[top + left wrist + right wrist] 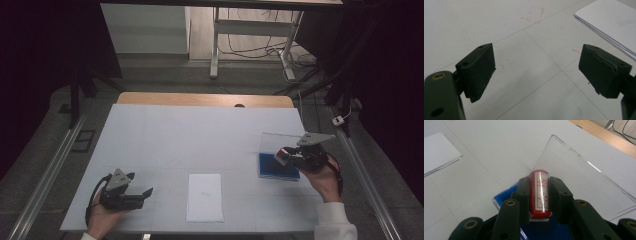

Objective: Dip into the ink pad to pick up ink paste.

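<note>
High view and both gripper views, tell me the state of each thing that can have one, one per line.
Red cylindrical stamp: clamped in the right gripper, over the ink pad.
Blue rectangular ink pad case: open, clear plastic lid flipped back.
White paper stack: flat on the table, untouched.
Left gripper: open, holding nothing.
Right gripper: shut on the stamp.

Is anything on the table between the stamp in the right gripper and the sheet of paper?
Nothing visible: the table is bare between the stamp, clamped in the right gripper over the ink pad, and the paper.
</note>
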Motion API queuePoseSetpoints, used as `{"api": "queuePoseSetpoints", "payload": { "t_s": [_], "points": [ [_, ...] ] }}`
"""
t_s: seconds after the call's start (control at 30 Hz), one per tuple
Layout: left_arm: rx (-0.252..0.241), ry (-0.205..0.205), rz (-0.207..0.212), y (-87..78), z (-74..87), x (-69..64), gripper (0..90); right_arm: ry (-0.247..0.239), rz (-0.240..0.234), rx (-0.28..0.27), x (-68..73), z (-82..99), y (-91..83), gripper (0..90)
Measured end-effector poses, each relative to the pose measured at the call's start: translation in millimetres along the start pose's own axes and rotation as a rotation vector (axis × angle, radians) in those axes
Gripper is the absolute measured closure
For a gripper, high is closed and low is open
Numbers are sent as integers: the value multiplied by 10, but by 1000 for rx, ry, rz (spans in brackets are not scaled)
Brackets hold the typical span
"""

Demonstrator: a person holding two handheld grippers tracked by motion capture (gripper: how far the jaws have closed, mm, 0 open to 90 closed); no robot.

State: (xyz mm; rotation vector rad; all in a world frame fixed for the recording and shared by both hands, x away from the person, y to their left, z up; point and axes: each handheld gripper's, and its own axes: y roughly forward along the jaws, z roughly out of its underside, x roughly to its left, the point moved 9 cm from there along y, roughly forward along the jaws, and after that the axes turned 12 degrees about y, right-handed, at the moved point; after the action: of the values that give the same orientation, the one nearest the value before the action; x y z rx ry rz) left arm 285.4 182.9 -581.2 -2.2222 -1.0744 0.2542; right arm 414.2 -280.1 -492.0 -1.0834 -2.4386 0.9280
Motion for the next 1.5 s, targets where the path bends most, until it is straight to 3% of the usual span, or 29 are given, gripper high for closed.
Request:
{"api": "queuePoseSetpoints", "payload": {
  "t_s": [0.4,1.5],
  "points": [
    [1,2,-1,-4,6,4,139,-29,31,47,11,30,86,698],
    [7,3,-3,-3,18,4,138,-24,63,135,-24,166,274,698]
  ]
}}
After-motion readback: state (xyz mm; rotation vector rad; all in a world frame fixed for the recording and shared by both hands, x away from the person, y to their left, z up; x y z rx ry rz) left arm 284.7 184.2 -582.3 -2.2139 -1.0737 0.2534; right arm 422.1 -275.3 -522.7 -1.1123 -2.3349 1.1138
